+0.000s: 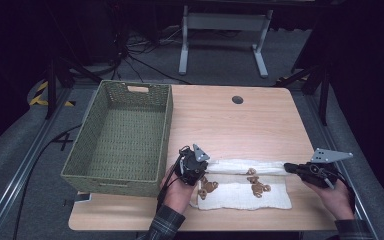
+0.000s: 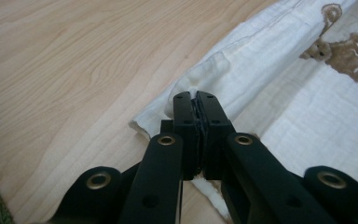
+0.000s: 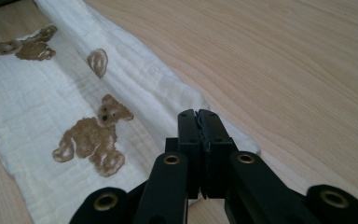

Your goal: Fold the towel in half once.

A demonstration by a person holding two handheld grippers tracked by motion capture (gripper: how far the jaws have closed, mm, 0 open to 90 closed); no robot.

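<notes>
cloth (image 1: 240, 192) corners pinched in left gripper (image 2: 196, 99), right gripper (image 3: 198, 116) fingers

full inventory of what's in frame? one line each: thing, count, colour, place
table: 1, light wood, centre of the high view
cable hole: 1, dark, round, far side of the table
basket: 1, green woven, nothing in it, left part of the table
cloth: 1, white with brown teddy bears, partly folded, near edge of the table, right of the basket
desk frame: 1, white, on the floor behind the table
cables: several, black, floor at the far left
left tongs: 1, black, shut on the cloth at its left end
right tongs: 1, black, shut on the cloth at its right end
hands: 2, plaid sleeves, bottom edge
</notes>
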